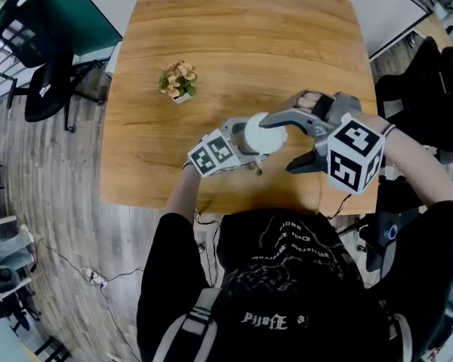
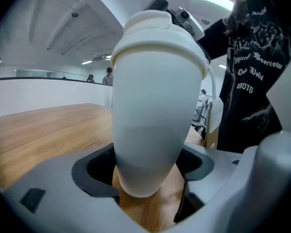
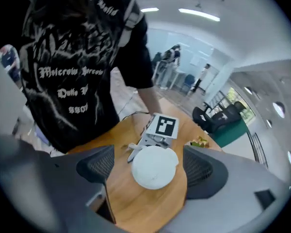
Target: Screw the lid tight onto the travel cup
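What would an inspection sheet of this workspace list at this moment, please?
Surface: light wooden table with rounded corners.
Job's things: white tapered travel cup, with its white domed lid sitting on top.
Clutter: small potted plant with pale flowers, standing apart from the cup.
Grippers: left gripper shut on the cup's lower body; right gripper open above the lid, not touching it.
Cables: thin cable on the floor.
Surroundings: black office chair beside the table.
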### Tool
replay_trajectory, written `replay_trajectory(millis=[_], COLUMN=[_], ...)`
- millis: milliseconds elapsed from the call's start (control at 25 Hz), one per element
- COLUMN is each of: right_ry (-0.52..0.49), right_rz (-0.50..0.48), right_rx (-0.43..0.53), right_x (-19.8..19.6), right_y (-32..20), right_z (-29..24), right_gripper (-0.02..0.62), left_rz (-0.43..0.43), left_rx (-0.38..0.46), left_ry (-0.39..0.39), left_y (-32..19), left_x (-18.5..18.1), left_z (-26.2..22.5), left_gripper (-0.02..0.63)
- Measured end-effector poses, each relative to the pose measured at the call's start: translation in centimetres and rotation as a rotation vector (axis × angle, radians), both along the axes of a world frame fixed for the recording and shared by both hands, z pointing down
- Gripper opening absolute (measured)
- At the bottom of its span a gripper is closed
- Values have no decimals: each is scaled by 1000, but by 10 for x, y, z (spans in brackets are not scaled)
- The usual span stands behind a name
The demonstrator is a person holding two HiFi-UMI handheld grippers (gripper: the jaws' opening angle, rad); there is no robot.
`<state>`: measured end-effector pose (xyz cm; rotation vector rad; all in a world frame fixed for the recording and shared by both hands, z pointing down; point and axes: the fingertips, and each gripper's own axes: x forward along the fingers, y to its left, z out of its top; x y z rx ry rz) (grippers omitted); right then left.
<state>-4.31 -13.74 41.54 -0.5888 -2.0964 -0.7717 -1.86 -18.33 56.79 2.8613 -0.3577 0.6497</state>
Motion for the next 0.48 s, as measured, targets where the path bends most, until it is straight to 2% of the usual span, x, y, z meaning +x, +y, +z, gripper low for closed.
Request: replay_trajectory(millis=[120,240,320,400,480], right_ry=[127,295,354,333,302], right_rz=[-227,-548,-723,-817,-829], right_rx=[183,421,506,558,548], right_x=[2,17,24,19,12], right_y=[-11,-28,-33,-38,-38], right_z=[16,38,52,58,56], right_gripper=[448,448,449,458,431], left_rz=[96,172,208,228,233], left_rx=[-2,2,8,11,12], left_ry=[14,12,3,4,9], left_y=[3,4,4,4,3], left_x=[-2,-2,-1,-2,-3], left_z=[1,2,3,3,3], left_gripper=[394,394,394,394,393])
